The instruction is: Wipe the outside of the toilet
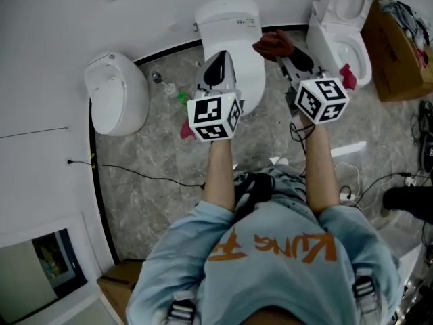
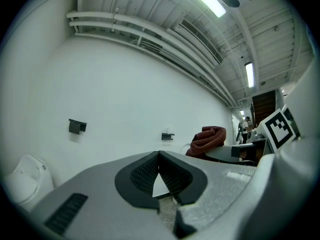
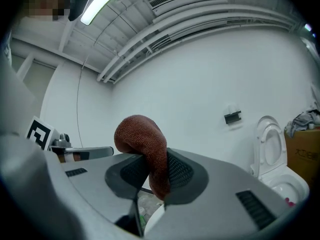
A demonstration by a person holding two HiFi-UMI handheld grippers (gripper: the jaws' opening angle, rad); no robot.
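While poised above the white toilet (image 1: 230, 36) at the middle of the curved wall (image 1: 54, 19), grips a dark red cloth (image 1: 274, 44) in the right gripper (image 1: 284, 51). Jaws clamped on a fold of it, with the rest bulging up and over the tips. In the right gripper view, pinched as a rounded wad between the black ribbed pads (image 3: 182, 171), with bare white wall behind. In the head view, just beside the right edge of the toilet's tank (image 1: 226, 15); touching it or not, cannot tell.

Left gripper (image 1: 218, 59) closed on nothing, tips meeting, with only a small sliver of gap lower down between its pads. Placed over the toilet's shut lid (image 1: 250, 70), pointing toward the wall.

To the left, a second toilet (image 1: 116, 93), rounded and also shut. To the right, a third toilet (image 1: 345, 29) with its lid up, next to a cardboard box (image 1: 399, 53). Small bottles (image 1: 169, 87) on the grey marbled floor (image 1: 155, 195), between the left and middle toilets. Black cable (image 1: 135, 173) trailing across that floor.
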